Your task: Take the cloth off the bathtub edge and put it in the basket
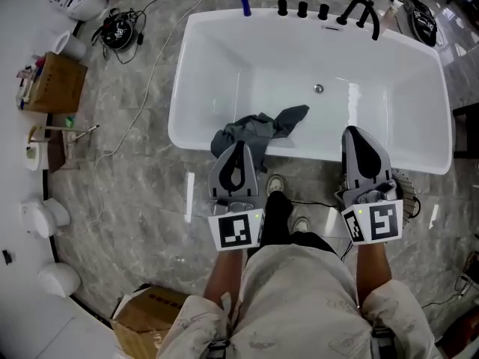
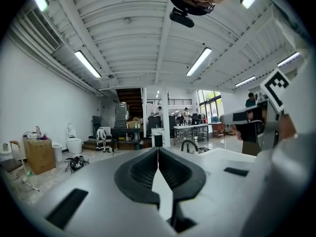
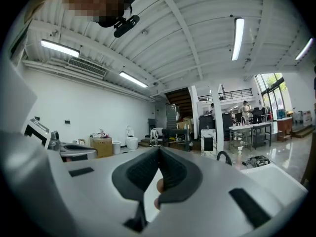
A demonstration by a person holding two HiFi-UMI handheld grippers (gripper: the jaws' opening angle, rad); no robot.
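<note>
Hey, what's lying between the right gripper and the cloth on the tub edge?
Nothing but bare white bathtub rim. In the head view, the stretch from the cloth to the right gripper holds no object.

Seen from above, a white rectangular freestanding bathtub (image 1: 224, 43) fills the upper centre of the frame on a grey marble floor (image 1: 135, 178). A crumpled dark grey cloth (image 1: 258, 129) drapes over its near rim, partly inside the tub. Black tap fittings (image 1: 361, 11) line the far rim at upper right.

Below, a person in beige trousers (image 1: 299, 283) holds two grey grippers with square-marker cubes. The left gripper (image 1: 239, 148), jaws together, points at the cloth from just beside it. The right gripper (image 1: 355, 133), also closed, overlaps the rim further right. A brown cardboard box (image 1: 54, 82) sits at upper left.
</note>
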